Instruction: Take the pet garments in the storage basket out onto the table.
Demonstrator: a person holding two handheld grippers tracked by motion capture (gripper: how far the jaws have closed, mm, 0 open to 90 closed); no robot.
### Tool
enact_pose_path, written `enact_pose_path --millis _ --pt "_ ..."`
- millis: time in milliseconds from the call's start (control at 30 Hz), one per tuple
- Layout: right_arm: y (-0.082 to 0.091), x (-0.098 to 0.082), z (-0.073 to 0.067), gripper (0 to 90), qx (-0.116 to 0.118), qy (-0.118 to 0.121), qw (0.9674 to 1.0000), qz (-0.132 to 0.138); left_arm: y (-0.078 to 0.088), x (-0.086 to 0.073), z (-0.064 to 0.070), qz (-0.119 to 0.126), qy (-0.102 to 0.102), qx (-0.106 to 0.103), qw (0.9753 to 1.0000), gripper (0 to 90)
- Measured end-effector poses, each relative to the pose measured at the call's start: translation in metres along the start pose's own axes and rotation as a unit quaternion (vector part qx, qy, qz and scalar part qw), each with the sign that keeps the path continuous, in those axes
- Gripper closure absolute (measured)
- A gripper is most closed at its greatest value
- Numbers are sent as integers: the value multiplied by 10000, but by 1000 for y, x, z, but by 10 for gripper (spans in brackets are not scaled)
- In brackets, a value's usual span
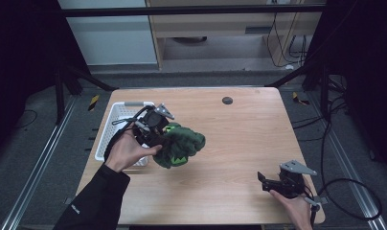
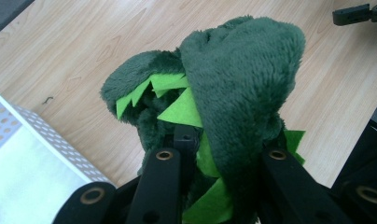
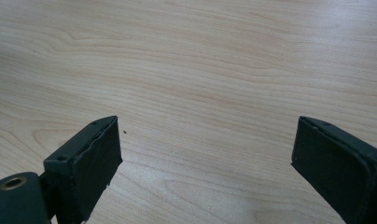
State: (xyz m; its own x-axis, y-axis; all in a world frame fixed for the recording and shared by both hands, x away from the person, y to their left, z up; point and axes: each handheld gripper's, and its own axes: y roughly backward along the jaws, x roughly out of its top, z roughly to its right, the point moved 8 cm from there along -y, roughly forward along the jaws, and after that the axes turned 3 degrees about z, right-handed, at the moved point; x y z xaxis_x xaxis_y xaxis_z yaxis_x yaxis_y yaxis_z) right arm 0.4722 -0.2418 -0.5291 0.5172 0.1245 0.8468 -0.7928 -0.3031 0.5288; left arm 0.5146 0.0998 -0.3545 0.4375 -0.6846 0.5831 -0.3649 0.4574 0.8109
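Nearest the person, at the counter's point(image 1: 239, 143) front right corner, the right claw point(image 1: 261, 180) rests low over bare wood with its jaws set wide apart and nothing between them; the right gripper view shows both pads framing plain wood grain. It takes no part in the work at this moment.

Farther in, on the left side, the left claw point(image 2: 224, 154) is clamped on a dark green plush toy point(image 1: 179, 143). In the left gripper view the two black jaws close on the toy's fleecy body, with bright green felt spikes point(image 2: 182, 109) showing between folds of plush. The toy hangs bunched in the grip, apparently lifted off the wood, just to the right of the white perforated basket point(image 1: 116, 115).

Behind and to the left of the toy, the basket sits at the counter's left edge; its interior appears empty as far as can be seen. A small dark round fitting point(image 1: 227, 100) lies near the far edge, well apart from the work.

Progress, judged from position: the grasp and lift are done, and the toy is held beside the basket but not over it. If the basket is the destination, the carry across its rim, the lowering and the release remain.
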Motion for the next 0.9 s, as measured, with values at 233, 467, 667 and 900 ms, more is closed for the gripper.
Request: enact_pose_path --millis 233,467,667,900 --pt "0 0 1 81 -13 40 10000 28 -13 3 5 -114 -81 -91 9999 763" --pt "0 1 1 80 -12 41 10000 36 -27 6 9 -154 -140 -166 9996 763" --pt "-1 1 1 80 -8 40 10000 42 -41 10 14 -194 -150 -219 9995 762" --pt "0 1 0 79 10 11 10000 55 -53 15 18 -224 -227 -259 9992 762"
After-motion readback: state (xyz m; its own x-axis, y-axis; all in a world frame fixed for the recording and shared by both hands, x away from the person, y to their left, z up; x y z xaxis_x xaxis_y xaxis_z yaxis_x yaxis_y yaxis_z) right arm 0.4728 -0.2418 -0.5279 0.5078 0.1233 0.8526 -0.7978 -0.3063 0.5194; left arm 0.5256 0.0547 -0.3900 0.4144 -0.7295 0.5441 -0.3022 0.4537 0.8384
